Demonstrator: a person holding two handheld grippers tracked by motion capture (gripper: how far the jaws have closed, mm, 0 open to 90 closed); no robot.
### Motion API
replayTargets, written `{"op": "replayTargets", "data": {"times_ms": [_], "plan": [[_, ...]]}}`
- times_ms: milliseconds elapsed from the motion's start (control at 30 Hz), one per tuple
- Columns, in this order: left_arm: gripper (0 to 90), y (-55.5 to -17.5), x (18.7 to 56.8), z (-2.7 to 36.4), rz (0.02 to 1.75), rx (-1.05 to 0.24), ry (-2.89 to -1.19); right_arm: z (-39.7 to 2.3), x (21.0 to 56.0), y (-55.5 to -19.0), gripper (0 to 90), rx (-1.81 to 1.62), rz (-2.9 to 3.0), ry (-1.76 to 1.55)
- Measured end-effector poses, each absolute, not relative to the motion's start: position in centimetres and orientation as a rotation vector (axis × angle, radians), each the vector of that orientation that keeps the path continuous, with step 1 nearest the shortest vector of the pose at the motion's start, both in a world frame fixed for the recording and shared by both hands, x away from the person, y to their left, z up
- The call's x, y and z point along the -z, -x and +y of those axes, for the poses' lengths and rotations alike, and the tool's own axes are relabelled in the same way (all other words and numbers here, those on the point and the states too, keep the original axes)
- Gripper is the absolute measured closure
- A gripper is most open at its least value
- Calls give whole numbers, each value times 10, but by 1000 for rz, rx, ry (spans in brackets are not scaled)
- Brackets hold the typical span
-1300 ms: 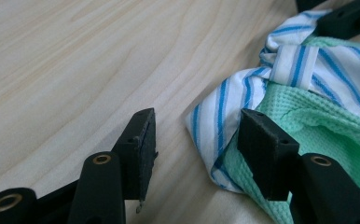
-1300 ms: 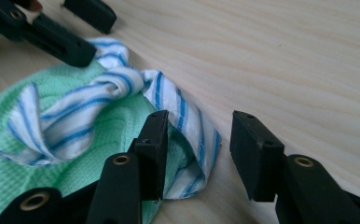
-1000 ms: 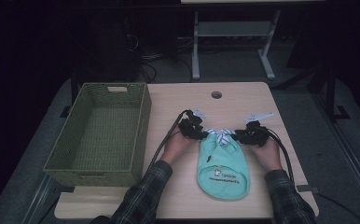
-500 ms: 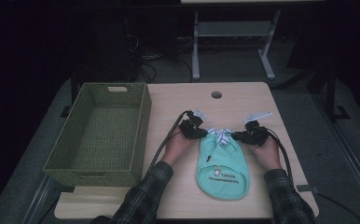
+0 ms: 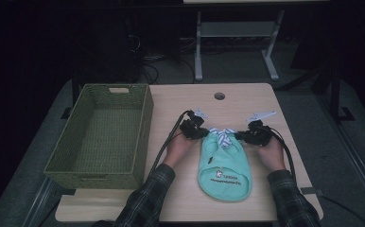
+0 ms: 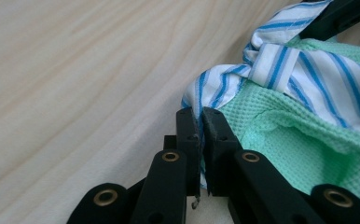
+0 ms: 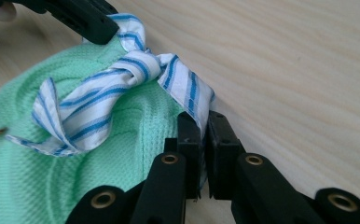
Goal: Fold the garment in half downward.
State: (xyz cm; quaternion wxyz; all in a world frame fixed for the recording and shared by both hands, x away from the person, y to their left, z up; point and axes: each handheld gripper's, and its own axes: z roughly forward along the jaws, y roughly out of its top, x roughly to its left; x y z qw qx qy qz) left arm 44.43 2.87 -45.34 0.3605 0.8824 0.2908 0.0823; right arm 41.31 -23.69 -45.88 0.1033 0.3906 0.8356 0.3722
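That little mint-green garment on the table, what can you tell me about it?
The mint-green garment is a small sleeveless top of waffle-textured knit, lying flat on the wooden table with dark print low on its front. A blue-and-white striped collar with a knotted tie sits at its far end. The left hand-held gripper and right hand-held gripper are each shut on a side of that striped collar.

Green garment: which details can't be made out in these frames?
- High view: print on the green garment too small to read.
- Left gripper view: cloth pinched by the left gripper hidden between jaws.
- Right gripper view: striped collar end hidden under the far jaw.
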Motion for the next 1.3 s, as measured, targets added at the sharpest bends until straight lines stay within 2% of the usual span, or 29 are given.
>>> {"op": "replayTargets", "data": {"times_ms": [433,833,1133,1300], "plan": [[859,-437,413,56,719,-339,-2244,-216,431,-409,852,-1198,2456,-1067],[858,-419,394,67,701,-342,-2176,-210,416,-400,852,-1213,2425,-995],[857,-411,375,73,674,-381,-2126,-210,391,-397,850,-1252,2348,-943],[856,-396,377,73,637,-379,-2139,-210,395,-390,847,-1252,2324,-913]]}}
